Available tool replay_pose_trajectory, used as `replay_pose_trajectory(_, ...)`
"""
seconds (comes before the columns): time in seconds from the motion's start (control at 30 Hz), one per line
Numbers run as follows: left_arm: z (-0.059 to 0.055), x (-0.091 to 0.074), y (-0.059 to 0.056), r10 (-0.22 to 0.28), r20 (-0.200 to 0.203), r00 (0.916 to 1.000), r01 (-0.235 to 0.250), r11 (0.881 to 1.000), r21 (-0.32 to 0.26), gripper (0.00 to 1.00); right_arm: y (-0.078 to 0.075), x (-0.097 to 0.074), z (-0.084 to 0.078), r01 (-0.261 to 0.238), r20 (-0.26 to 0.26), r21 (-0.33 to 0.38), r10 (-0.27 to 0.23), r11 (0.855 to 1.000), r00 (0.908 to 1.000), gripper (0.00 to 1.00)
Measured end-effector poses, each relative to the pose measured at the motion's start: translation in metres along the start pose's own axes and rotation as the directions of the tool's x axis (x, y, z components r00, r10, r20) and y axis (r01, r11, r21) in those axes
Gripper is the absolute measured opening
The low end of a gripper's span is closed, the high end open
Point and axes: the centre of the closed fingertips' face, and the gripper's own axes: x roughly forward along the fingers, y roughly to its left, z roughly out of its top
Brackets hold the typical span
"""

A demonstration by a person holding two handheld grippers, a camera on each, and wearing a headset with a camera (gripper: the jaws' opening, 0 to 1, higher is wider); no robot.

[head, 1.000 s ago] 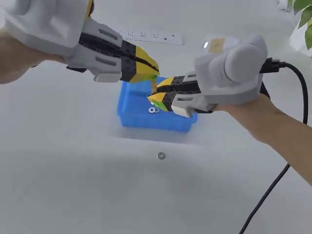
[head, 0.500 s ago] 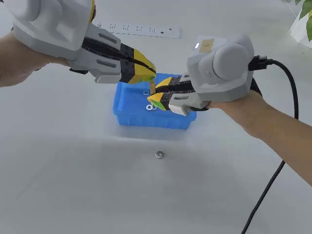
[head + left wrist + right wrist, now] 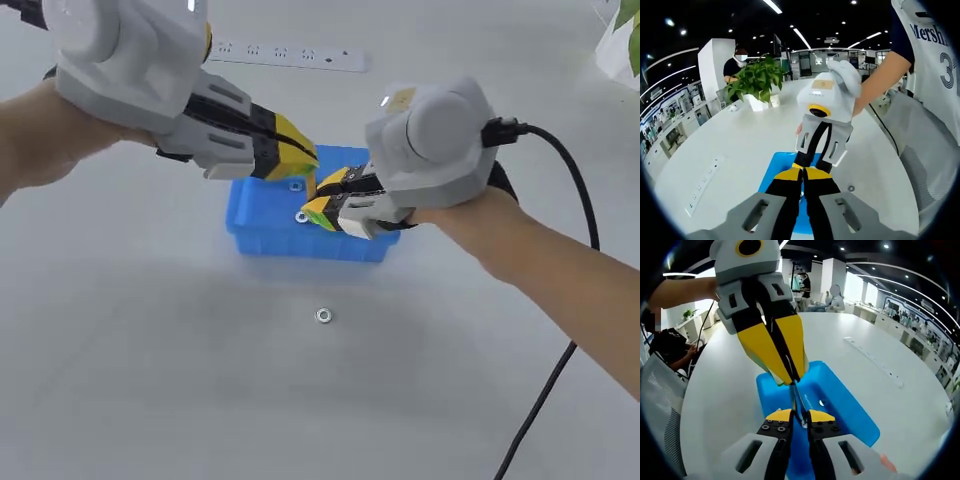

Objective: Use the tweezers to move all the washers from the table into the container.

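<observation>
Above the blue container [image 3: 300, 243], the tweezers [image 3: 795, 399] are pinched by both grippers: the left gripper [image 3: 308, 158] is pressed together on their upper end, and the right gripper [image 3: 314, 203] is clamped on them lower down. 2 washers [image 3: 301, 216] are seen inside the container (whether anything is carried at the tips cannot be told). 1 washer [image 3: 323, 316] lies on the table [image 3: 150, 380], near the container's front wall. A drop-off is judged to be in hand; next, the tweezers would need to be carried out over that wall and lowered onto the lone washer.
</observation>
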Motion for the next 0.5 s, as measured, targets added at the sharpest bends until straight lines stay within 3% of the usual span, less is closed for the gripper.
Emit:
replay_pose_trajectory(0.1, -0.004, 0.002, 0.002, 0.003, -0.001, 1.0, -0.003, 1.0, -0.015, 0.05, -0.003, 0.002, -0.005, 0.019, -0.015, 0.006, -0.019, 1.0, 0.9997, 0.12)
replay_pose_trajectory(0.3, -0.001, 0.001, 0.003, 0.012, 0.003, 0.9999, -0.012, 1.0, -0.017, 0.05, -0.004, -0.001, -0.004, 0.022, -0.013, 0.016, -0.022, 1.0, 0.9997, 0.12)
replay_pose_trajectory(0.5, 0.01, -0.007, -0.002, 0.023, 0.009, 0.9997, -0.023, 1.0, 0.016, 0.05, -0.003, -0.01, 0.008, 0.04, 0.017, 0.012, -0.04, 0.999, 0.9991, 0.13)
